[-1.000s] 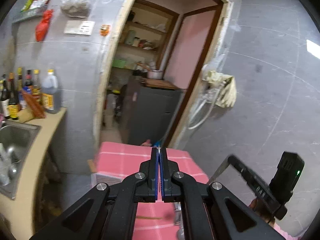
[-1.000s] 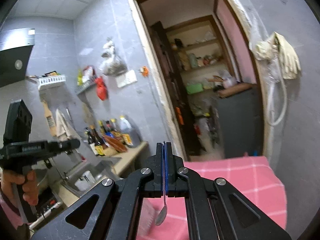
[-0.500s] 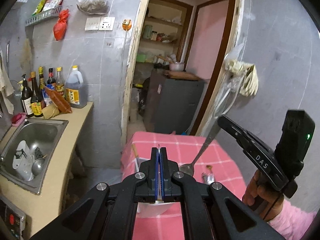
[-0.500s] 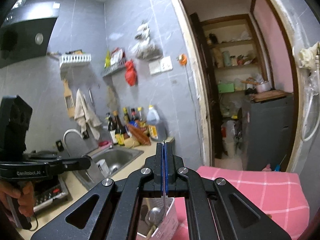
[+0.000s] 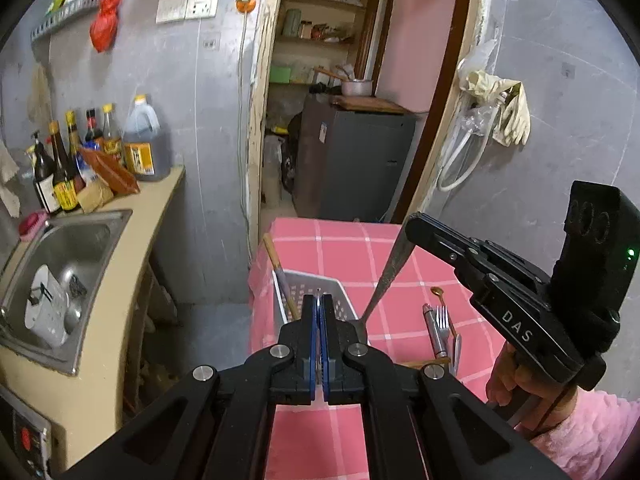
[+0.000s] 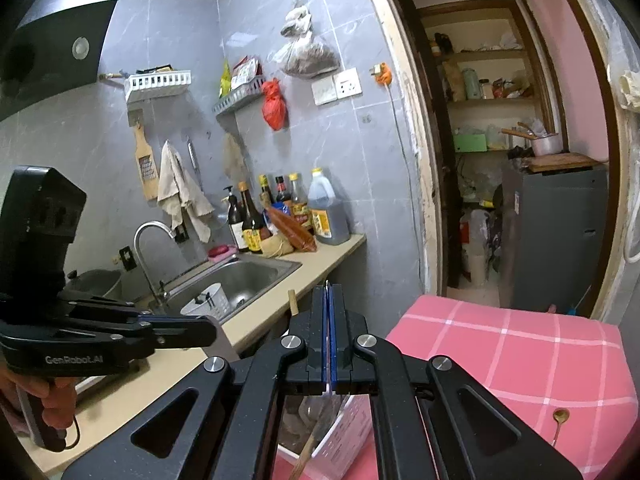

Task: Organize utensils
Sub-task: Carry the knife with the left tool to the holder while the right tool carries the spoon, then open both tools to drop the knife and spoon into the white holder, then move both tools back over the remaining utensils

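Spoon (image 5: 394,268), long and steel, now hangs bowl-down at the white basket's (image 5: 338,292) right rim; a second ago it was well above the pink-checked worktop (image 5: 348,248). The right gripper (image 5: 416,226) has its fingers clenched on the handle tip. Dropping it in looks next. The left gripper (image 5: 320,300) is clenched on something thin I cannot identify. At 3 o'clock of the basket lie a fork (image 5: 442,320) and other utensils.

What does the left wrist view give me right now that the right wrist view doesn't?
Only left wrist: the fork and steel handle beside it on the pink checked cloth, plus the right gripper clamping a spoon slanted toward the white basket.
Only right wrist: the faucet, range hood and the left gripper.
Both: basket, sink, sauce bottles, small gold spoon.
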### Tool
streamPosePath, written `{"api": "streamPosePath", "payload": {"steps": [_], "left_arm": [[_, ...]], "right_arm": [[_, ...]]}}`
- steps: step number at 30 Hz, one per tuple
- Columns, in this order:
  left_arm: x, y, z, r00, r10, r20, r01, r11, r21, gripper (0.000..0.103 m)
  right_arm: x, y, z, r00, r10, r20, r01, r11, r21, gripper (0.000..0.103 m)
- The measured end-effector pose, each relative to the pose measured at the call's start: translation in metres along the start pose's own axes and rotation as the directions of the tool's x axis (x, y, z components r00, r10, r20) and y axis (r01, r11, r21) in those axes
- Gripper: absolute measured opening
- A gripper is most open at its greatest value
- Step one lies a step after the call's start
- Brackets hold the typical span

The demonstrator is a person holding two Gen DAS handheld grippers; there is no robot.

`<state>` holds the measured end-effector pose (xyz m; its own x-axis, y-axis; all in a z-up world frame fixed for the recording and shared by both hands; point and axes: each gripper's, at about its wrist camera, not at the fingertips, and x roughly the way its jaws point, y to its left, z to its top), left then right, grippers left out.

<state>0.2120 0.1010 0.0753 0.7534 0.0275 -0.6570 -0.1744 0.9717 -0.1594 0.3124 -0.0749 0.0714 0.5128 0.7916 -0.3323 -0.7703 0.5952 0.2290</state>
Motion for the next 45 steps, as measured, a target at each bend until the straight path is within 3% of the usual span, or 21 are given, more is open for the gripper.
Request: {"api": "streamPosePath", "payload": {"steps": [10, 14, 16, 18, 19, 22, 24, 27, 30, 33, 36, 45], "left_arm": [[0.015, 0.021, -0.012, 0.994, -0.101, -0.037, 0.094, 0.982, -0.164, 0.004], [0.013, 0.024, -0.017, 0.992, -0.128, -0.007, 0.124, 0.973, -0.194, 0.006], [0.011, 0.023, -0.018, 0.991, -0.132, 0.015, 0.132, 0.972, -0.192, 0.014], [0.008, 0.022, -0.02, 0.989, -0.139, 0.047, 0.145, 0.969, -0.199, 0.039], [0.006, 0.022, -0.022, 0.987, -0.144, 0.067, 0.154, 0.966, -0.206, 0.045], [0.0, 0.016, -0.024, 0.981, -0.146, 0.132, 0.171, 0.963, -0.209, 0.05], [-0.001, 0.009, -0.023, 0.98, -0.13, 0.153, 0.158, 0.969, -0.188, 0.056], [-0.006, -0.006, -0.024, 0.973, -0.112, 0.204, 0.143, 0.979, -0.143, 0.072], [-0.011, -0.023, -0.026, 0.962, -0.098, 0.256, 0.128, 0.987, -0.103, 0.086], [-0.012, -0.04, -0.029, 0.951, -0.084, 0.297, 0.109, 0.992, -0.069, 0.098], [-0.012, -0.059, -0.033, 0.941, -0.089, 0.327, 0.102, 0.994, -0.024, 0.102], [-0.003, -0.115, -0.04, 0.927, -0.139, 0.349, 0.107, 0.988, 0.107, 0.102]], "right_arm": [[0.01, -0.008, -0.015, 0.995, 0.068, -0.069, -0.064, 0.996, 0.063, 0.003], [0.005, -0.014, -0.019, 0.996, 0.064, -0.066, -0.058, 0.993, 0.099, 0.009], [-0.001, -0.017, -0.021, 0.997, 0.046, -0.057, -0.039, 0.992, 0.116, 0.018], [-0.013, -0.022, -0.022, 0.999, 0.018, -0.038, -0.012, 0.991, 0.131, 0.029], [-0.019, -0.024, -0.022, 1.0, 0.0, -0.029, 0.004, 0.991, 0.136, 0.03], [-0.039, -0.033, -0.02, 0.997, -0.072, -0.007, 0.072, 0.987, 0.146, 0.037], [-0.057, -0.039, -0.02, 0.992, -0.128, 0.017, 0.124, 0.98, 0.155, 0.051], [-0.083, -0.046, -0.019, 0.975, -0.216, 0.048, 0.206, 0.965, 0.16, 0.064], [-0.111, -0.053, -0.02, 0.945, -0.317, 0.075, 0.302, 0.94, 0.159, 0.077], [-0.134, -0.058, -0.022, 0.914, -0.396, 0.086, 0.382, 0.913, 0.146, 0.082], [-0.155, -0.062, -0.026, 0.881, -0.463, 0.099, 0.449, 0.883, 0.135, 0.092], [-0.212, -0.069, -0.033, 0.805, -0.58, 0.125, 0.571, 0.814, 0.108, 0.1]]}}
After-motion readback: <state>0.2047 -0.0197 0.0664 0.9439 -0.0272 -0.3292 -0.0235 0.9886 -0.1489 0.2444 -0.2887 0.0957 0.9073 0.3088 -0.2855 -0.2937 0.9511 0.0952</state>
